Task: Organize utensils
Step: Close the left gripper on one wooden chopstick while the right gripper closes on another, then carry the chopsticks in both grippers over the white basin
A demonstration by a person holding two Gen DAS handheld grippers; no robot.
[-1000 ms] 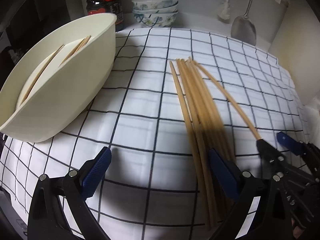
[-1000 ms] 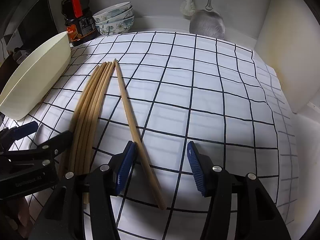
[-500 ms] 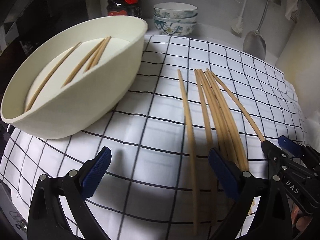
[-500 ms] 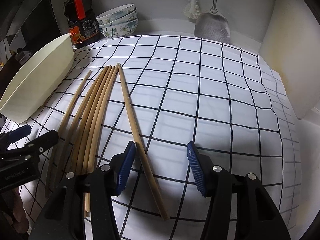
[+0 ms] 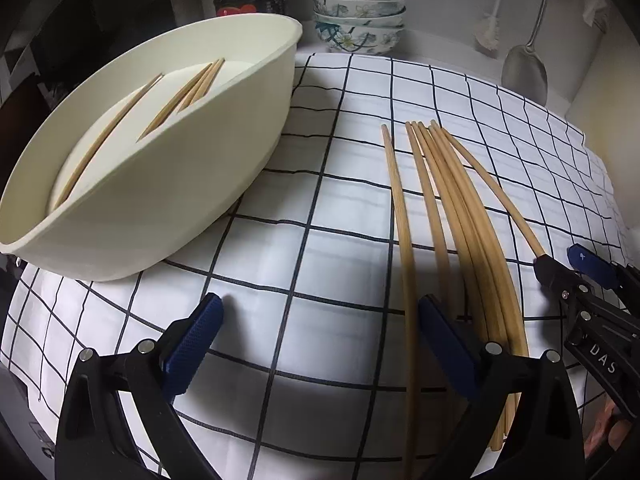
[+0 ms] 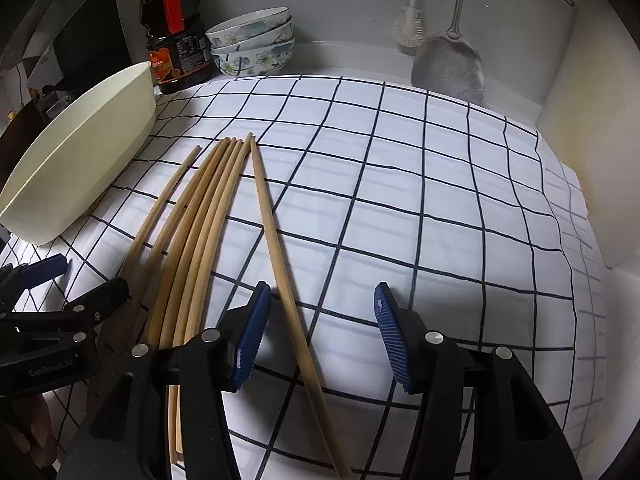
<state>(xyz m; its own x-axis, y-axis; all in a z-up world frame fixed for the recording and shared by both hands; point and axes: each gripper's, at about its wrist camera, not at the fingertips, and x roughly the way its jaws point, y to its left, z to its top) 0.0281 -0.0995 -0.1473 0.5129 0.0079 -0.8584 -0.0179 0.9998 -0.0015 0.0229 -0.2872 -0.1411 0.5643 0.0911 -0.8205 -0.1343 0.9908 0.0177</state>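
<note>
Several wooden chopsticks lie fanned on the checked cloth. One chopstick lies apart on their left, just inside the right finger of my open left gripper. A cream oval basin to the left holds several more chopsticks. In the right wrist view the fan of chopsticks runs under the left finger of my open right gripper. A lone chopstick lies between its fingers, untouched. Each gripper shows in the other's view: the left gripper, the right gripper.
A dark sauce bottle and stacked floral bowls stand at the back beside the basin. A metal spatula and a brush hang on the back wall. A pale wall closes the right side.
One chopstick has slid out to the left of the bundle and lies apart from it. The basin now shows larger and nearer centre in the left wrist view. Both grippers stay open.
</note>
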